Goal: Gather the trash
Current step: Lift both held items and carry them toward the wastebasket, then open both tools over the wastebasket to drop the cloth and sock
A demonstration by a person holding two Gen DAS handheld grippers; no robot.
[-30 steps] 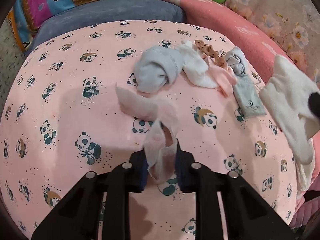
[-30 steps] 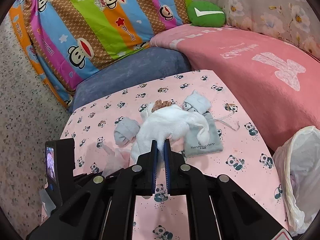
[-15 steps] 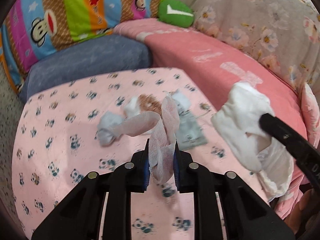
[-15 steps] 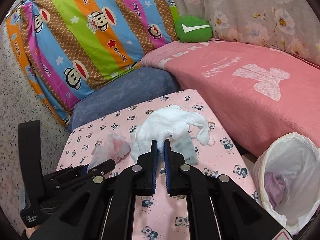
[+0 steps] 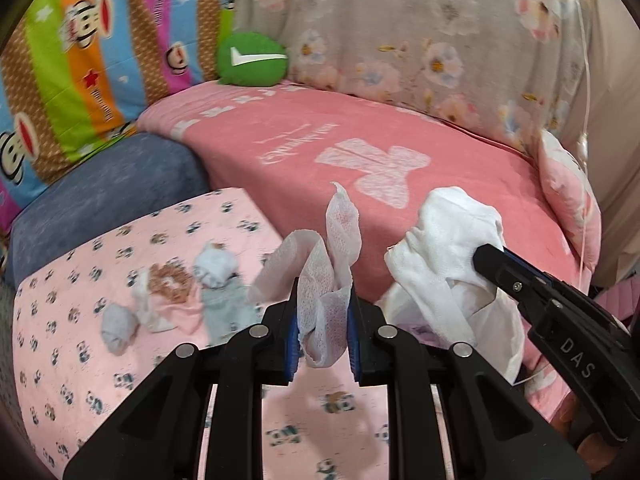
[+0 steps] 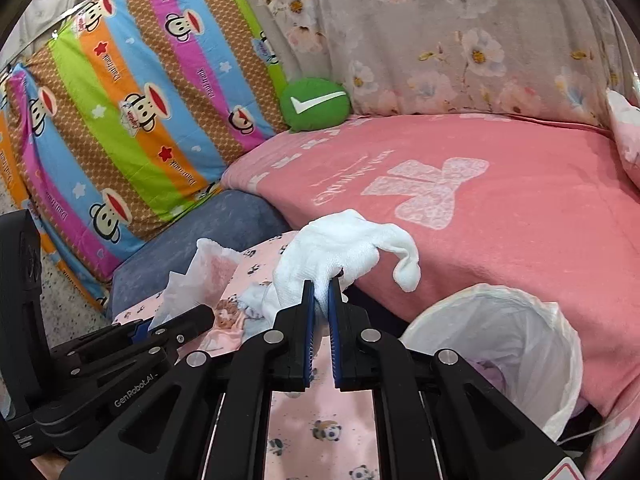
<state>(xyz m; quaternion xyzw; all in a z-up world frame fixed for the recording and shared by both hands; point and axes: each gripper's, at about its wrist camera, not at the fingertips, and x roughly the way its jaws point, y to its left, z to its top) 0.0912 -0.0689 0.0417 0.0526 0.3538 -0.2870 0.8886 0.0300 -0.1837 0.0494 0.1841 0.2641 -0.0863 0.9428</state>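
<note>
Tongs, both lifted off the table: left gripper (image 5: 322,330) pinching thin white tissue (image 5: 320,280), right gripper (image 6: 321,316) pinching white cloth wad (image 6: 340,246), white-lined bin (image 6: 496,344) now just right of them

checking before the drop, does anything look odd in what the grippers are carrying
The right hand-held gripper is clamped on a white sock, clothing rather than trash, near the lined bin. The left hand-held gripper holds a crumpled tissue, which fits.

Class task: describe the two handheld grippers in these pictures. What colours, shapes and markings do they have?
Both are matt black plastic. The left gripper and the right gripper each have two angular fingers lined with blue ribbed pads and round silver screw heads. The left gripper's side reads "GenRobot.AI"; the right gripper's reads "DAS". No cables or sleeves show.
</note>
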